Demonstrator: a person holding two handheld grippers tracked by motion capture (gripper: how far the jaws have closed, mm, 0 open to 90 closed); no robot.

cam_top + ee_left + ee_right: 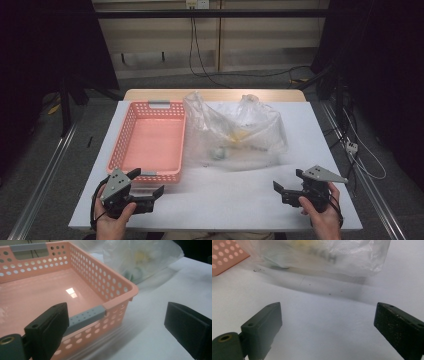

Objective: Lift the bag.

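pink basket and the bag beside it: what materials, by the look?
Pink basket: looks like moulded plastic, glossy; the floor mirrors a light, walls are punched with round holes, and grey handle strips sit at both ends. Bag: thin clear plastic film, crinkled and slightly cloudy, with blurred yellowish contents showing through. Both are guesses from sheen alone.

Dim surroundings, bright table, blurred jaws.

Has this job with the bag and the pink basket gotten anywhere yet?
Apparently not. The pink basket holds nothing, and the clear plastic bag beside it keeps its contents inside. The left gripper and right gripper hover open, gripping nothing. Any emptying of the bag is left.
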